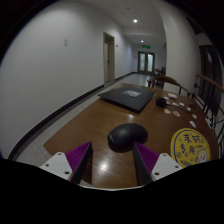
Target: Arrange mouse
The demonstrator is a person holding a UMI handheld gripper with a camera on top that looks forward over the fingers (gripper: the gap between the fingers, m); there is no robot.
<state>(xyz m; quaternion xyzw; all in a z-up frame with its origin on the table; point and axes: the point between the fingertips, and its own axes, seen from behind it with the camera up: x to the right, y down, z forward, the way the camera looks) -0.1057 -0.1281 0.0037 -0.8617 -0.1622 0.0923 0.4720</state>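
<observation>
One black mouse point(122, 137) lies on the wooden table point(90, 125) just ahead of the gripper point(113, 160), centred on the gap between its widely parted, empty fingers, long axis apparently crosswise, left of the yellow sticker point(188, 146).

Mouse point(123, 137) on table point(85, 125), ahead of fingers point(78, 160)

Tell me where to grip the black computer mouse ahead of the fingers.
Take the black computer mouse across its two long flanks, coming straight forward and down from the near side. Its rounded hump narrows sideways, and it already lies on the brown wooden table just ahead of the open gripper.
</observation>
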